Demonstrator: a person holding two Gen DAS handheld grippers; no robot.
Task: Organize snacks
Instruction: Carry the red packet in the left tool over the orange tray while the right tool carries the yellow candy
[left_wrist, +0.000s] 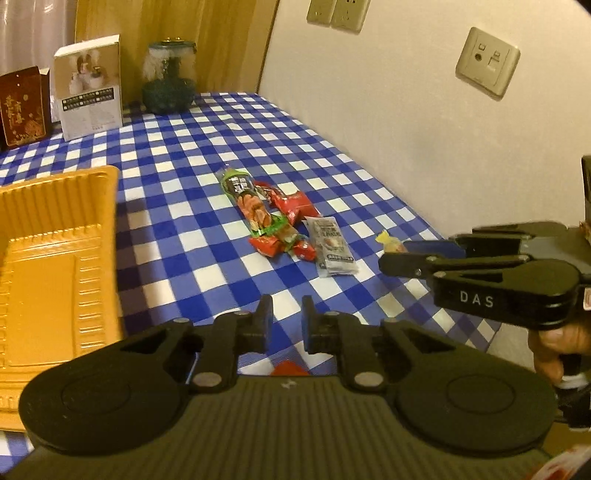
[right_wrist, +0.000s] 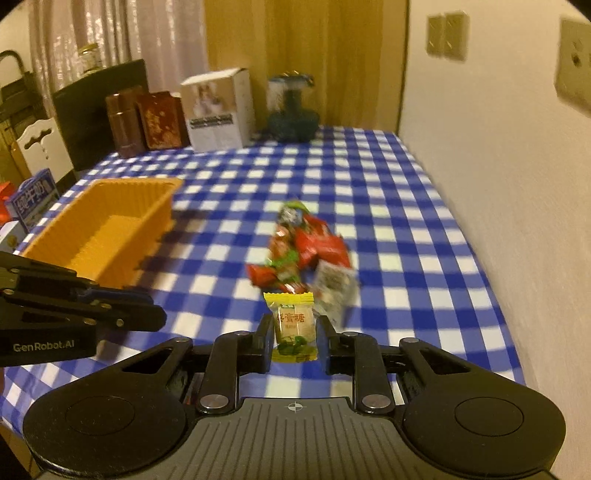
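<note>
The right gripper (right_wrist: 293, 332) is clamped on a small yellow-wrapped candy with a green leaf print (right_wrist: 294, 326), holding it clear of the blue-and-white checked tablecloth (right_wrist: 406, 229). That one piece is picked up but not yet put away. The ribbed orange plastic tray (right_wrist: 110, 229), standing off to the left on the cloth, shows a bare floor as far as I can see into it. So the sorting looks barely begun.

The left gripper (left_wrist: 286, 319) has its jaws drawn together, and a scrap of red wrapper (left_wrist: 290, 368) shows below them — whether it is pinched there I cannot tell.

Still waiting in the middle of the cloth is a loose heap: a long green-and-red sausage packet (left_wrist: 251, 201), several red wrapped pieces (left_wrist: 291, 203) and a flat grey sachet (left_wrist: 334, 245) — all well apart from the tray.
</note>
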